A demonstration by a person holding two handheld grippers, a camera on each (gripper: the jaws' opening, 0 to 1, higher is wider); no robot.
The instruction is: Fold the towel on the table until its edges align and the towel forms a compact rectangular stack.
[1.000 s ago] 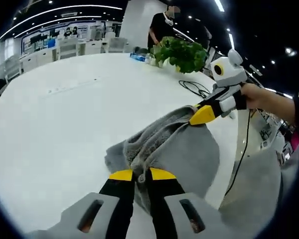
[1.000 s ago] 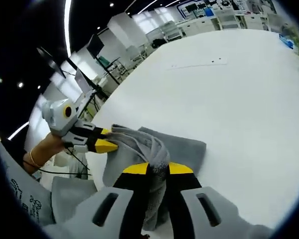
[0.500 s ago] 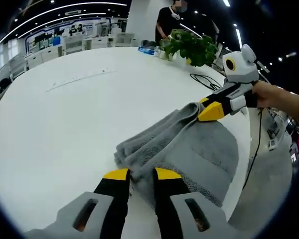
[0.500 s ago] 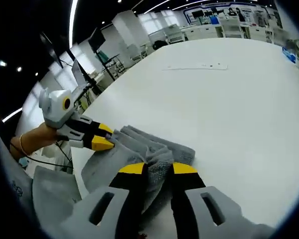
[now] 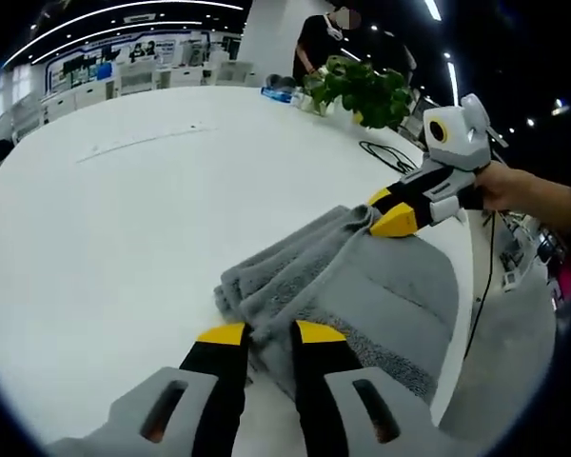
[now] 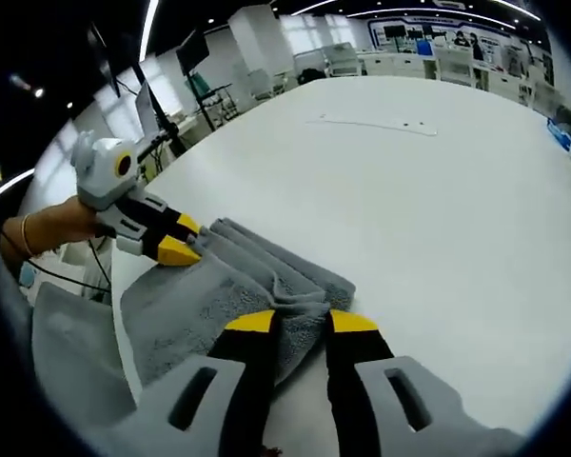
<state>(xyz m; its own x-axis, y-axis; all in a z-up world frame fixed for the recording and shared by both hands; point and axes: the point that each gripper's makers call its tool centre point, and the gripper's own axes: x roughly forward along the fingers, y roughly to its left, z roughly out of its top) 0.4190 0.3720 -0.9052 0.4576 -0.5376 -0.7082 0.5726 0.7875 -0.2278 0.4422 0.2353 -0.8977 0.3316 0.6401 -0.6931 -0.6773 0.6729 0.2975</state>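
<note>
A grey towel (image 5: 362, 286), lowered since a moment ago onto the white table (image 5: 105, 219), is clamped at two corners by the left gripper (image 5: 264, 333) and right gripper (image 6: 292, 322), so one fold looks nearly laid.

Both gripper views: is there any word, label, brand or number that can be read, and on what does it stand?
None can be read.
Wall signage behind the white table: too small and blurred.
Blue packet beside the plant: print too small.
Grey towel, left gripper, right gripper: no text visible.
</note>
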